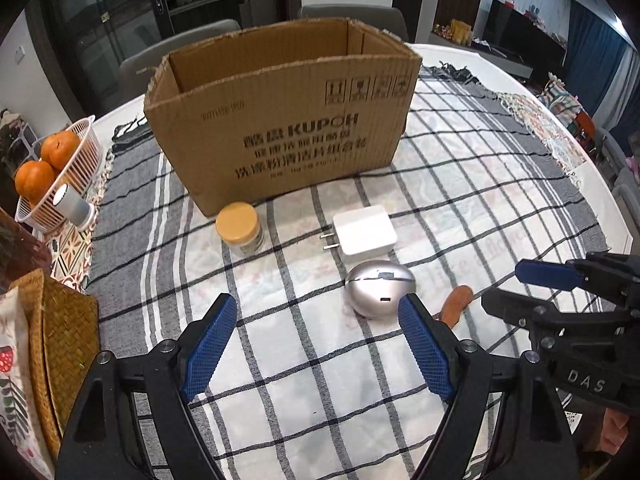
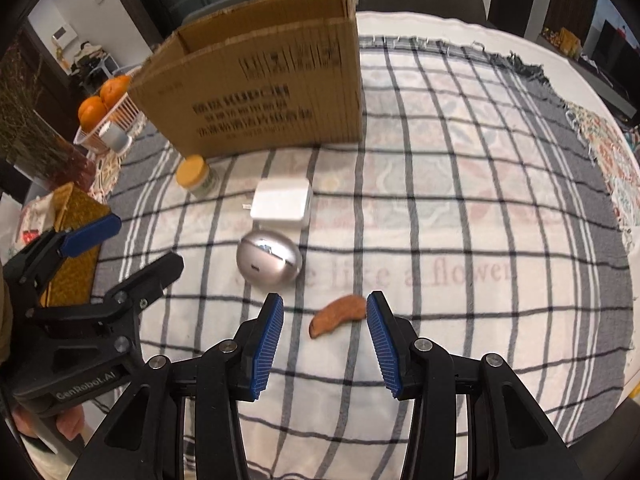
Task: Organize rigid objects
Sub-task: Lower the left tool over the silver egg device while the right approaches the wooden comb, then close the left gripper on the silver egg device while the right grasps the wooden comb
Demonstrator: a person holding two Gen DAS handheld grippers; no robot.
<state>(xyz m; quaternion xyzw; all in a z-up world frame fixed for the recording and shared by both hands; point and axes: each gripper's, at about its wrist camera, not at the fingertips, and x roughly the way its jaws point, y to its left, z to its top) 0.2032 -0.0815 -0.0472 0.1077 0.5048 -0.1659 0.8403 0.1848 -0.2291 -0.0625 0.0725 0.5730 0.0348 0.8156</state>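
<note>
Now, with right hand-held gripper (image 2: 325, 303) spread around the small curved brown piece (image 2: 338, 316) on the checked cloth, lower until pads straddle its narrow middle, then pinch. Left hand-held gripper (image 1: 316, 312) spread, empty, just beside the silver oval case (image 1: 378, 289). Cardboard box (image 1: 280, 128) waits beyond.

A home dining room: round table (image 1: 520, 56) under a checked cloth (image 1: 480, 200), chairs (image 1: 340, 12) behind it, orange basket (image 1: 76, 172) at its left edge
</note>
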